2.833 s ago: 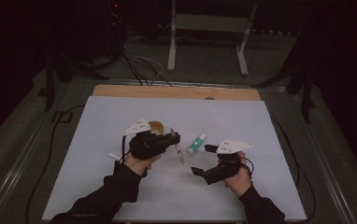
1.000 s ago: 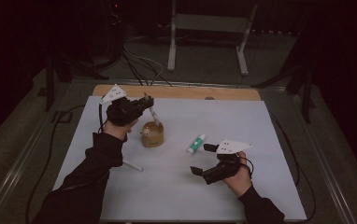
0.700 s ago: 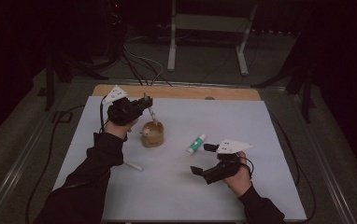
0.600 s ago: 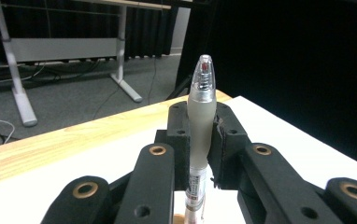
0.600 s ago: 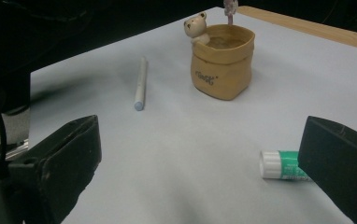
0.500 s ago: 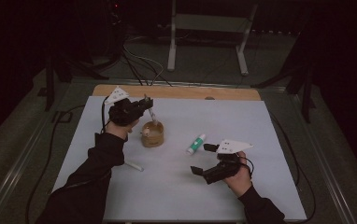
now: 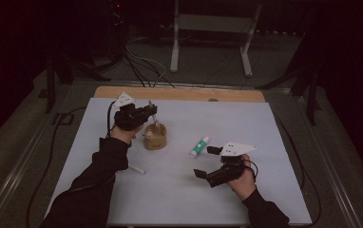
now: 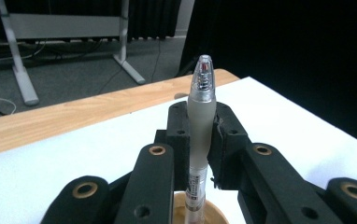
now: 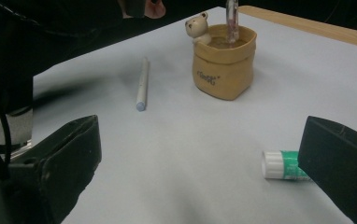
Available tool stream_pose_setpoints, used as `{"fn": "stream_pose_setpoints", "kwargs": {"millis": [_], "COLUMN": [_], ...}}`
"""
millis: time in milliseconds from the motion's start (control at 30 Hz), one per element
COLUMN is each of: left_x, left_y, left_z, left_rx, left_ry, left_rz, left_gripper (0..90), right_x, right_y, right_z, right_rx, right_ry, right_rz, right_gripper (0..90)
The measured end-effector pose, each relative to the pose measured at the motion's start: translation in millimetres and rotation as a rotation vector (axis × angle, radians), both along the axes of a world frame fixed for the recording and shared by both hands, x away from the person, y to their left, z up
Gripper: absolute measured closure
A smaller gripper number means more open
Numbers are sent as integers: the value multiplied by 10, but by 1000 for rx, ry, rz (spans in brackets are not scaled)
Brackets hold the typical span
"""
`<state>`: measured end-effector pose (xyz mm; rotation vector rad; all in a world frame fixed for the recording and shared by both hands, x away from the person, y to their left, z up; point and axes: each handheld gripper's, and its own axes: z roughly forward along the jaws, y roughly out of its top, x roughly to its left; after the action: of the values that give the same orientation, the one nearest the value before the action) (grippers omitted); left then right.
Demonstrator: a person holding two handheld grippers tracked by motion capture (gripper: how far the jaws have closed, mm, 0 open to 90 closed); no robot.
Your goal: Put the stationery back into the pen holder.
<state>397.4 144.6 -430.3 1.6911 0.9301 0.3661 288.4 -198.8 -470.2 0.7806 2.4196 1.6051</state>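
Observation:
My left gripper (image 7: 149, 110) is shut on a clear pen (image 7: 154, 118) and holds it upright. The pen's lower end is inside a tan pot (image 7: 155, 137) with a small bear figure on its rim. In the left gripper view the pen (image 8: 201, 116) stands between the jaws of that gripper (image 8: 200, 135), above the pot's rim (image 8: 217, 216). My right gripper (image 7: 204, 162) rests near the front right, open and holding nothing. In the right gripper view its jaws (image 9: 200, 177) frame the pot (image 9: 223, 65), a green glue stick (image 9: 284, 164) and a white pen (image 9: 141, 84).
The glue stick (image 7: 198, 147) lies right of the pot, and the white pen (image 7: 136, 168) lies in front of it near the left sleeve. A white mat (image 7: 274, 137) covers the table, with a wooden edge (image 7: 184, 93) at the far side. Cables trail at the left.
The left gripper rose with the clear pen from the table's middle to above the pot, then sank a little, bringing the pen's lower end into the pot. The right gripper stayed still.

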Motion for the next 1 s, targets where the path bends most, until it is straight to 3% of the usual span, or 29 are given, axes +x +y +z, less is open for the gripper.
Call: {"fn": "stream_pose_setpoints", "kwargs": {"millis": [433,600,767,867,1000], "left_x": [83,92,50,16,-15], "left_y": [-56,-72,-84,-119,-147], "left_z": [-150,-132,11,90,169], "left_rx": [60,66,96,106,99], "left_ry": [120,130,92,86,85], "left_rz": [-7,-10,38,43,28], "left_gripper": [801,798,369,205,66], "right_x": [6,5,7,6,1], "right_y": [-4,-7,-12,-13,-9], "right_z": [-7,-5,-3,0,5], "right_rx": [-2,4,4,6,6], "right_ry": [3,5,5,3,0], "right_rz": [-2,1,1,2,6], "right_gripper": [0,0,0,0,0]}}
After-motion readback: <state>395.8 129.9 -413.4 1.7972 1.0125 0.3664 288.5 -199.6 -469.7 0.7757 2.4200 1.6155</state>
